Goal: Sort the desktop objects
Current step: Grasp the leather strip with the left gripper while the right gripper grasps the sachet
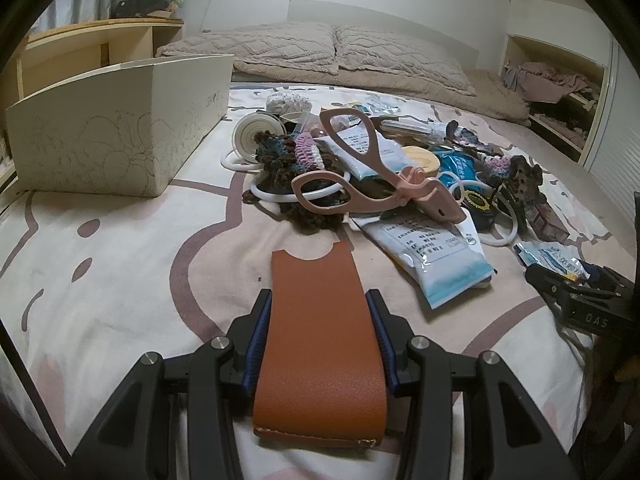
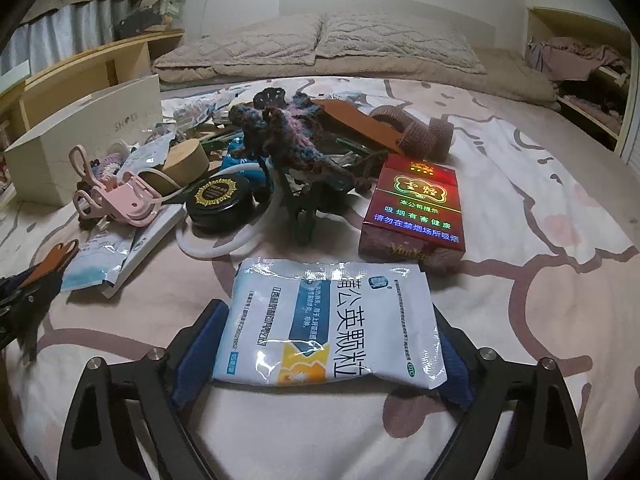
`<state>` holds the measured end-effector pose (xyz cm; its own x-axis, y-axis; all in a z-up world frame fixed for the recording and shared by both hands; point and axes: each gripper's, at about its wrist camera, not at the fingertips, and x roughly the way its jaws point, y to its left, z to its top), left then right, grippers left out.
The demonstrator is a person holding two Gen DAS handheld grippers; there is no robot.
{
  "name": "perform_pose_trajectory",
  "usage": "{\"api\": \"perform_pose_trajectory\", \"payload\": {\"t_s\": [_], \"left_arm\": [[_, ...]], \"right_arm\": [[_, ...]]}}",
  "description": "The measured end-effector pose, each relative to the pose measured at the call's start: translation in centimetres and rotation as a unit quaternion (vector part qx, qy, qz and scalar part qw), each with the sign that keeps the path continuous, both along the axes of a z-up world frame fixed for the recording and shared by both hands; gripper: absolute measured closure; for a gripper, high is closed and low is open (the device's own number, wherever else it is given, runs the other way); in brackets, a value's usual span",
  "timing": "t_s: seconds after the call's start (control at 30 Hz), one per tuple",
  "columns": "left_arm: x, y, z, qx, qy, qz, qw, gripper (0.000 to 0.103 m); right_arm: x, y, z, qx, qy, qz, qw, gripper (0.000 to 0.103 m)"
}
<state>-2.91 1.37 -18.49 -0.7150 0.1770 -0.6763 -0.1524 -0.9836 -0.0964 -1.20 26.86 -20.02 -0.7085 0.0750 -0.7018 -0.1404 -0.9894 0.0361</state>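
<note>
My left gripper [image 1: 319,300] is shut on a brown leather sleeve [image 1: 320,320], which sticks out forward between the blue pads [image 1: 256,344] above the bedsheet. In the right wrist view my right gripper [image 2: 327,308] straddles a white and blue medicine sachet [image 2: 332,320] lying on the sheet, and its blue pads [image 2: 196,352] meet the sachet's two side edges. The same right gripper [image 1: 560,292] shows at the right edge of the left wrist view. Behind both lies the pile of mixed objects [image 1: 360,168].
A white shoe box [image 1: 120,120] stands open at the left. The pile holds a pink eyelash curler [image 1: 360,184], a red cigarette pack [image 2: 412,208], a black round tin [image 2: 220,200], crochet pieces [image 2: 288,136], white rings and more sachets [image 1: 432,256]. Pillows [image 1: 320,52] lie behind.
</note>
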Motion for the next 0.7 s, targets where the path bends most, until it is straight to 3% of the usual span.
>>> {"api": "perform_pose_trajectory", "payload": {"t_s": [0.43, 0.7], "left_arm": [[0.1, 0.0, 0.2, 0.001, 0.003, 0.002, 1.0, 0.058], [1.2, 0.2, 2.4, 0.003, 0.026, 0.004, 0.9996, 0.058]], "right_arm": [[0.5, -0.1, 0.2, -0.005, 0.012, 0.005, 1.0, 0.018], [1.3, -0.5, 1.1, -0.005, 0.018, 0.015, 1.0, 0.019]]}}
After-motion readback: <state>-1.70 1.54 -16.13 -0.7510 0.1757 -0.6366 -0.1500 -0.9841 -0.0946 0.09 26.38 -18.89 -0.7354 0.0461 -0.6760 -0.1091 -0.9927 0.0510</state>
